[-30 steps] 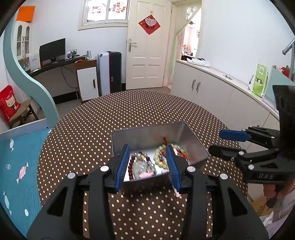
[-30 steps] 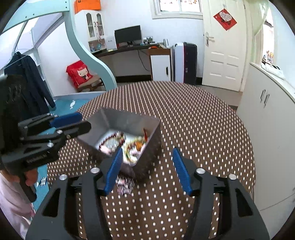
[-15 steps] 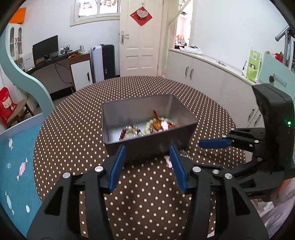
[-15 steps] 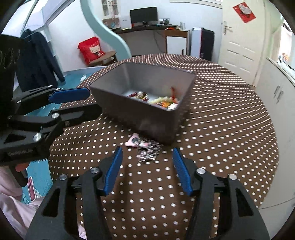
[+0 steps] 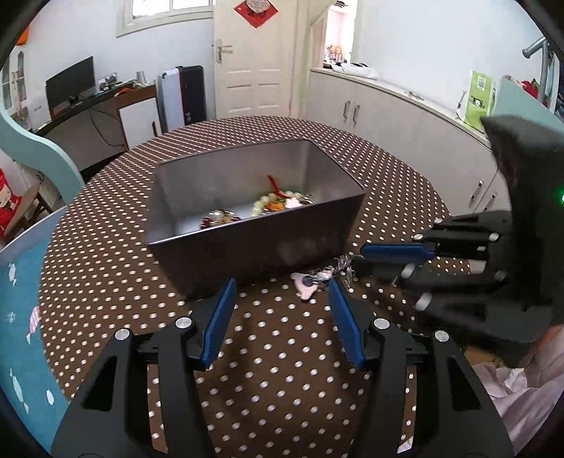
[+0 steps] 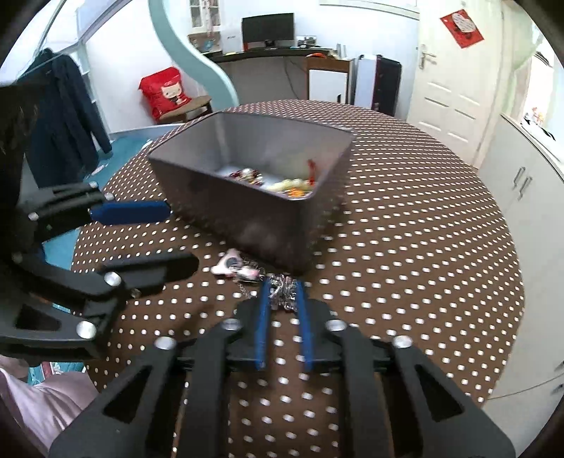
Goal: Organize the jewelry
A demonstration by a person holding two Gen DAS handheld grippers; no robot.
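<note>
A grey metal box [image 5: 264, 246] [image 6: 246, 211] stands on the round dotted table, holding bead bracelets [image 5: 278, 202] [image 6: 289, 185]. In front of it on the cloth lies a silver chain [image 6: 283, 299] [image 5: 343, 264] with a pink charm [image 6: 229, 264] [image 5: 305, 283]. My right gripper [image 6: 283, 287] [image 5: 359, 262] is shut on the chain's bunched links. My left gripper [image 5: 282, 285] [image 6: 179, 237] hovers low before the box, its jaws opening. Nothing is pinched between them, and the pink charm lies just ahead by its right fingertip.
The brown polka-dot tablecloth [image 5: 105, 246] covers the table to its round edge. White cabinets [image 5: 387, 112] run along the right. A teal rug [image 5: 21, 317] lies to the left, and a desk with a monitor [image 6: 268, 30] and a door [image 5: 253, 60] are behind.
Both grippers have dropped lower toward the cloth in front of the box. The right jaws closed onto the silver chain. The left jaws spread wider.
</note>
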